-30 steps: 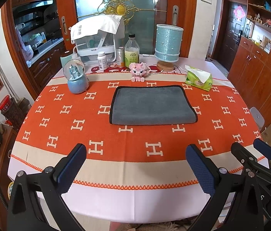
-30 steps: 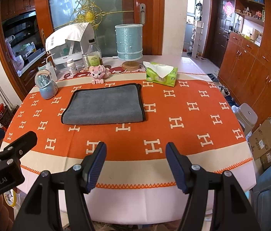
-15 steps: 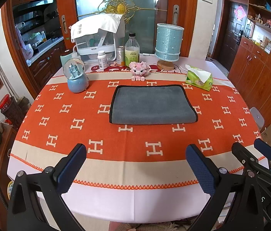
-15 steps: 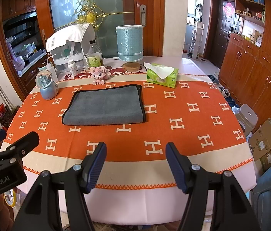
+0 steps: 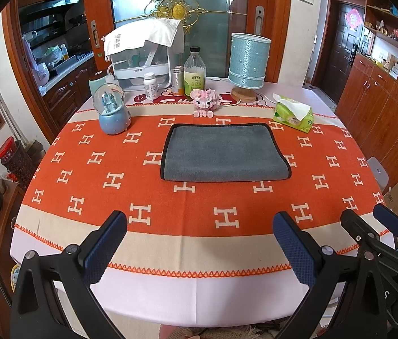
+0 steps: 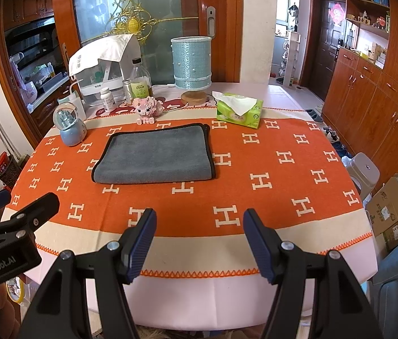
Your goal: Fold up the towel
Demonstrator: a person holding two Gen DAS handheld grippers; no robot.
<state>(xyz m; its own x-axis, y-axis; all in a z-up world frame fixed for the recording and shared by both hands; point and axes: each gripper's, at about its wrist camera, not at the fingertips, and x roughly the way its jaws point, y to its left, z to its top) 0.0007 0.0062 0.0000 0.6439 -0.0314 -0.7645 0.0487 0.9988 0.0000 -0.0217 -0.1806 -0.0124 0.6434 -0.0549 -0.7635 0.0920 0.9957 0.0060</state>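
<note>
We see the folded towel [image 5: 224, 152] at frame centre, well apart above the spread, empty jaws of both grippers.

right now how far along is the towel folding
The grey towel with black trim lies flat in a neat rectangle on the orange H-patterned tablecloth, possibly folded once already. Nothing is in hand: the left gripper and right gripper are open at the near table edge, apart from it. Any further fold remains.
</note>
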